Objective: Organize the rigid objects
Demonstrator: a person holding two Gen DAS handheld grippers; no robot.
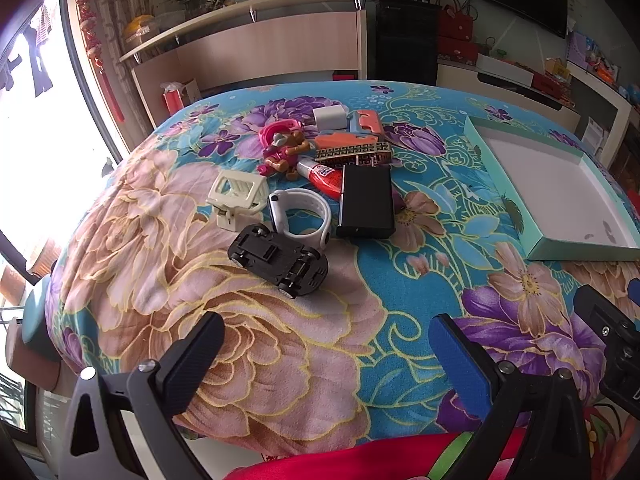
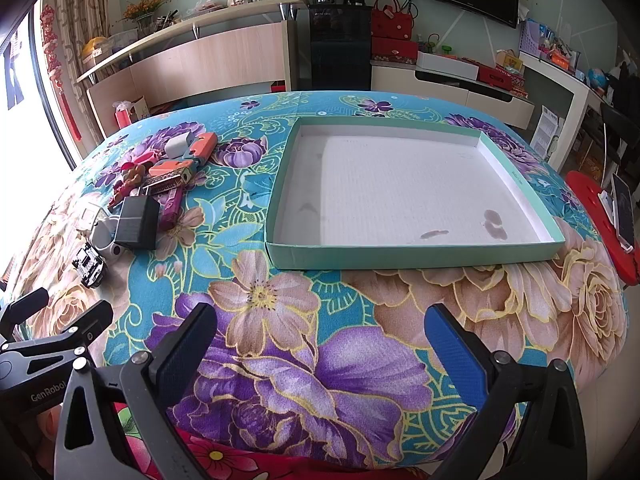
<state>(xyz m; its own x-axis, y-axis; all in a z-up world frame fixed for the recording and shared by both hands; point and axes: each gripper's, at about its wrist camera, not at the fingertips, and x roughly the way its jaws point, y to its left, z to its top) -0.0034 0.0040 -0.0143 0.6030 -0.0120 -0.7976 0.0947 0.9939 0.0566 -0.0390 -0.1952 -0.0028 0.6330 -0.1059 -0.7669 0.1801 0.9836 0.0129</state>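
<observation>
The left gripper point(image 1: 326, 354) hangs above the floral tablecloth point(image 1: 280, 360) with its jaws spread wide and nothing between them. Just ahead of it lies an upturned black toy car point(image 1: 278, 265), then a white smartwatch point(image 1: 302, 216) touching a black box point(image 1: 365, 202), with a cream clip stand point(image 1: 236, 196) to the left. Farther on sit a pink toy figure point(image 1: 282, 150), a patterned harmonica point(image 1: 354, 155) and a white charger point(image 1: 329, 118). The right gripper point(image 2: 320, 344) is likewise wide open and empty; ahead of it, slightly right, lies the shallow teal box lid point(image 2: 412, 255), well apart from the clutter.
</observation>
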